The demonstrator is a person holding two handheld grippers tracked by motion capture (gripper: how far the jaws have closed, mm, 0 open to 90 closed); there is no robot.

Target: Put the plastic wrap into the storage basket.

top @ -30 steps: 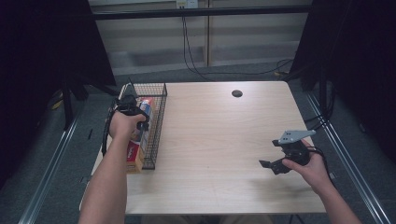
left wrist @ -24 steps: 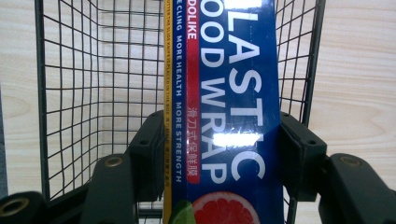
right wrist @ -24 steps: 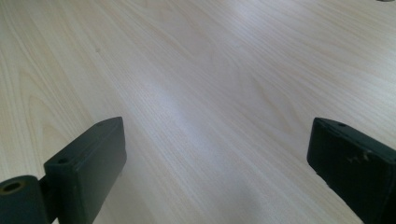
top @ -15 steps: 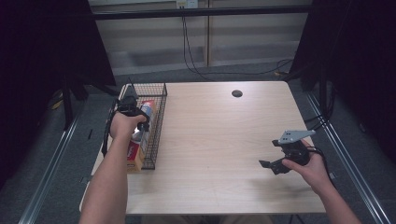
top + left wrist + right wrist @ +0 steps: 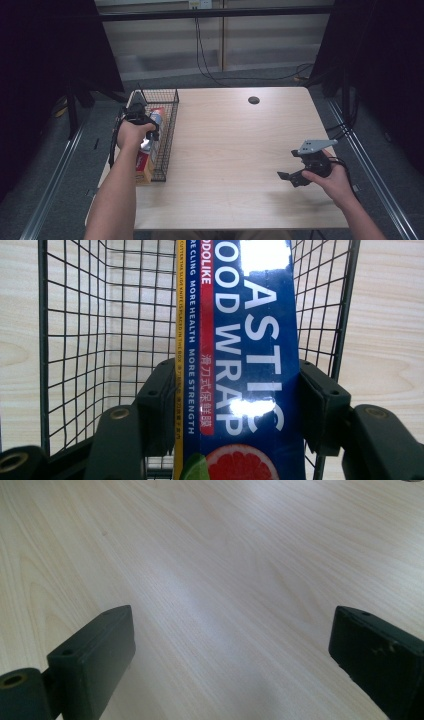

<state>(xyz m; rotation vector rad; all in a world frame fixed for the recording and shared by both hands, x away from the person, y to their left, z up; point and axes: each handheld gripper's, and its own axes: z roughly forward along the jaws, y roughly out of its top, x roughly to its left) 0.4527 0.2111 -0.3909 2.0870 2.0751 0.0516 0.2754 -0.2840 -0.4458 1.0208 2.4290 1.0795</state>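
Our left gripper (image 5: 235, 405) squeezes the plastic wrap box (image 5: 240, 355), which runs long inside the wire basket (image 5: 75, 340). Our right gripper (image 5: 232, 655) is wide open, holding nothing.

- Plastic wrap box (image 5: 240, 360): both ends cut off at top and bottom edges in left gripper view; glare blanks part of the lettering.
- Same box in high view: largely hidden under the left hand (image 5: 131, 134) and left gripper (image 5: 142, 117).
- Wire basket (image 5: 170, 130): remaining contents too small to identify; possibly a can.
- Right gripper (image 5: 230, 645): jaw bases cropped by bottom edge.
- Dark round mark (image 5: 253, 100) on table (image 5: 240, 150): too small to identify.
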